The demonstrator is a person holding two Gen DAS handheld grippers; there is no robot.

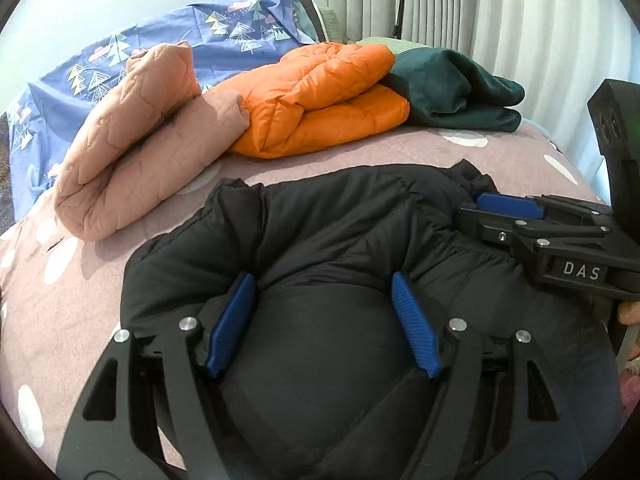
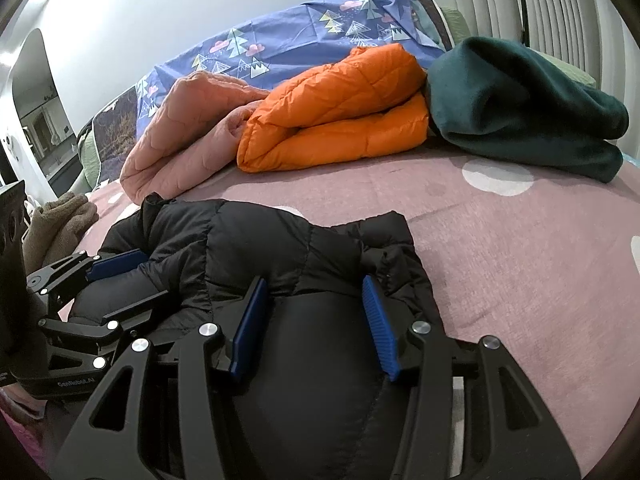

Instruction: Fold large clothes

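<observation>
Folding: the puffy black quilted down jacket (image 1: 340,240), bundled on the near part of the mauve spotted bedsheet (image 2: 500,240).
Left gripper (image 1: 324,320): fingers spread, jacket bulging between, seemingly loose.
Right gripper (image 2: 316,320): half-closed astride padding; grip unclear.
Next: probably flatten it.
Containers: none.

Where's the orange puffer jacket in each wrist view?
Left wrist: orange puffer jacket, folded, upper centre, between the pink quilted garment on its left and the dark green fleece on its right.
Right wrist: orange puffer jacket, upper centre, same neighbours on the same sides.
Shared landmark: the blue tree-print bedding behind the row, also at top centre of the right wrist view.
</observation>
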